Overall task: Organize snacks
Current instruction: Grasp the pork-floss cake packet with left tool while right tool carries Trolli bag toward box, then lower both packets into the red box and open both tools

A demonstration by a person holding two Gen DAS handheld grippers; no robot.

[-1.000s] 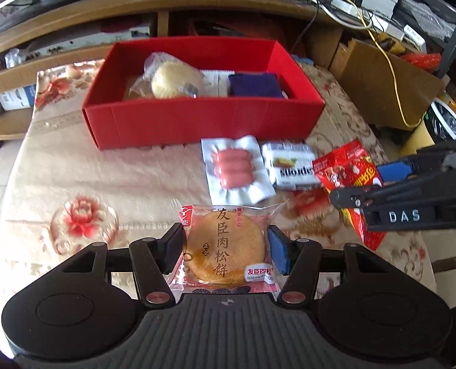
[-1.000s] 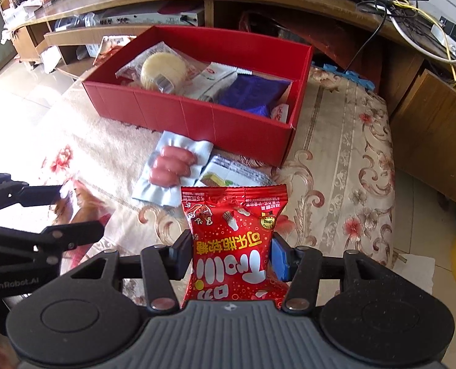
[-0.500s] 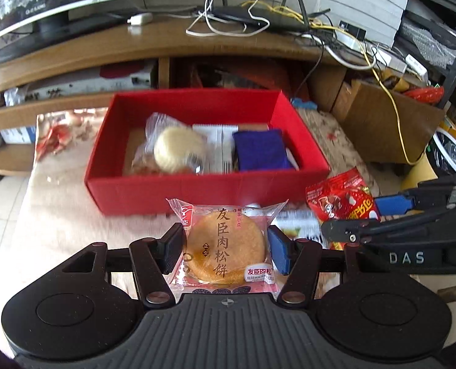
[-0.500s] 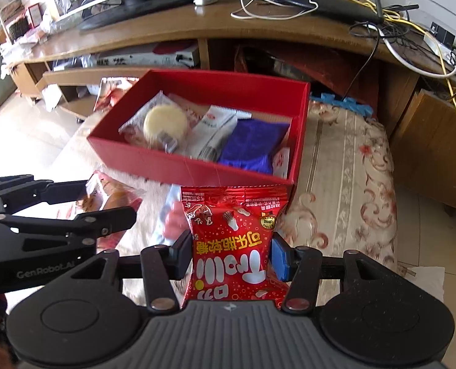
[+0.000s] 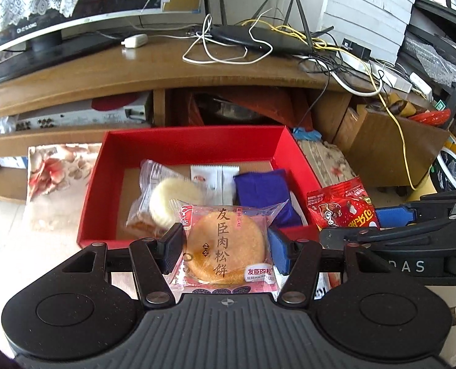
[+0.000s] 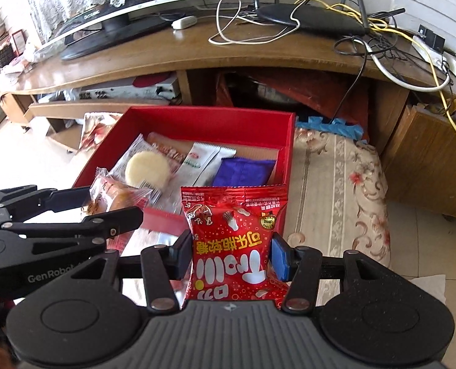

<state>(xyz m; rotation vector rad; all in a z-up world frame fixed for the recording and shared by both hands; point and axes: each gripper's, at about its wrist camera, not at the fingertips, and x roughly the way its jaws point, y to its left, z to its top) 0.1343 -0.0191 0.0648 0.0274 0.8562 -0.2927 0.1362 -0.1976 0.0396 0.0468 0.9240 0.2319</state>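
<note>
My left gripper [image 5: 226, 247] is shut on a clear packet with a round golden pastry [image 5: 226, 246] and holds it over the near wall of the red box [image 5: 184, 141]. My right gripper [image 6: 232, 253] is shut on a red candy bag [image 6: 232, 236], held above the box's near right corner [image 6: 284, 166]. Inside the box lie a wrapped pale round cake [image 5: 172, 200], a white sachet [image 5: 214, 178] and a blue packet [image 5: 264, 193]. Each gripper shows in the other's view, the right one [image 5: 406, 233] and the left one [image 6: 74, 215].
The box stands on a floral tablecloth [image 6: 335, 184]. Behind it is a wooden TV stand [image 5: 166, 64] with a monitor [image 5: 74, 9], a router [image 5: 258, 37] and tangled cables. A cardboard box [image 5: 390, 144] stands at the right. Other snacks on the cloth are hidden under the grippers.
Both grippers rose and moved forward with their packets, from over the tablecloth to above the box's near wall. The sausages and other packets on the cloth dropped out of sight.
</note>
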